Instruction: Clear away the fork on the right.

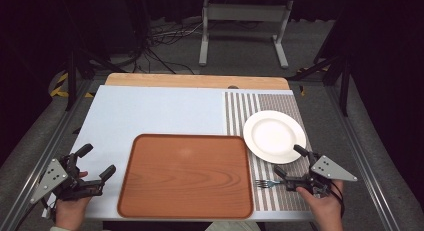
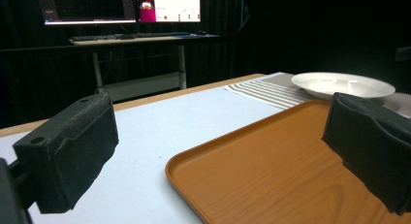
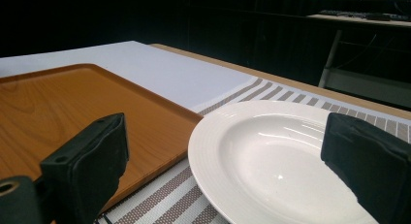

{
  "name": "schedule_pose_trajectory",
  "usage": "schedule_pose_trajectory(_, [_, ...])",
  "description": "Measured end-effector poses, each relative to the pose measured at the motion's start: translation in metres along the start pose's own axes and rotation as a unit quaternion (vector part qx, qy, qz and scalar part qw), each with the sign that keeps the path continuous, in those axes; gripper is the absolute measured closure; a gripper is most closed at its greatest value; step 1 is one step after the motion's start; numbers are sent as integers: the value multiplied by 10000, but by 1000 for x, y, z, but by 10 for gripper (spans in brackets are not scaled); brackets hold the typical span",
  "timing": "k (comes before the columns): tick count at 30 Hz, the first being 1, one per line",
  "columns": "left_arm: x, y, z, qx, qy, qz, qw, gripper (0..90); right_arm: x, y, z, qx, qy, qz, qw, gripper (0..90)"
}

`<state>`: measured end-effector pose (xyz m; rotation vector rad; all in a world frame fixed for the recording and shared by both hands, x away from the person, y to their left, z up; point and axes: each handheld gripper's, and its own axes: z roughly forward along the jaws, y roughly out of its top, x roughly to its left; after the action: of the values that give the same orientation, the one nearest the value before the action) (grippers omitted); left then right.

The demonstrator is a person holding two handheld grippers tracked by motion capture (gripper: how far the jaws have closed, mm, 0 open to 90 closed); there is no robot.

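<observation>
A wooden tray point(image 1: 186, 175) is shown at lower centre on a pale blue mat point(image 1: 150, 111). At right, a white plate point(image 1: 273, 136) and, below it, a fork point(image 1: 264, 183) are laid on a striped placemat point(image 1: 240, 111). The left gripper point(image 1: 95, 163) is held at lower left, jaws apart; the right gripper point(image 1: 289, 162), lower right, is likewise spread, its lower jaw beside the fork.

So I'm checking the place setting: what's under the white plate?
The white plate rests on the striped placemat, its left edge near the wooden tray. A fork lies nearby. Anything directly beneath the plate is hidden.
</observation>
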<state>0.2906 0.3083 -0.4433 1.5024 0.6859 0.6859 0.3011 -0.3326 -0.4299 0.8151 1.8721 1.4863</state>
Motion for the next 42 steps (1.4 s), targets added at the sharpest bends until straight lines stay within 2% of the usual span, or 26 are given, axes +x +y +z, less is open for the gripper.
schedule_pose_trajectory(6, [0,1,0,13,-4,34,10000,2,-1,1,0,-98,36,-7,9999,36])
schedule_pose_trajectory(11, [0,0,-1,2,28,10,10000,2,0,2,0,-76,44,0,10000,36])
schedule_pose_trajectory(13, [0,0,-1,21,48,41,10000,2,0,2,-1,14,-4,26,10000,36])
schedule_pose_trajectory(15, [0,0,-1,21,87,56,9999,2,0,4,-1,325,-43,160,9993,54])
schedule_pose_trajectory(17, [0,0,-1,23,120,57,9999,2,0,6,1,341,26,200,9992,57])
schedule_pose_trajectory(29, [0,1,-2,22,112,81,9999,2,-4,39,12,493,423,-19,9979,26])
schedule_pose_trajectory(31, [0,0,-1,50,104,101,9999,2,-6,46,13,617,522,-187,9966,22])
schedule_pose_trajectory(34, [0,0,-1,46,105,96,9999,2,-8,52,15,747,558,-228,9954,21])
schedule_pose_trajectory(37, [0,0,-1,47,107,104,9999,2,-8,58,18,965,610,-374,9928,24])
schedule_pose_trajectory(42, [0,0,-1,50,109,102,9999,2,-7,65,25,1419,754,-622,9851,29])
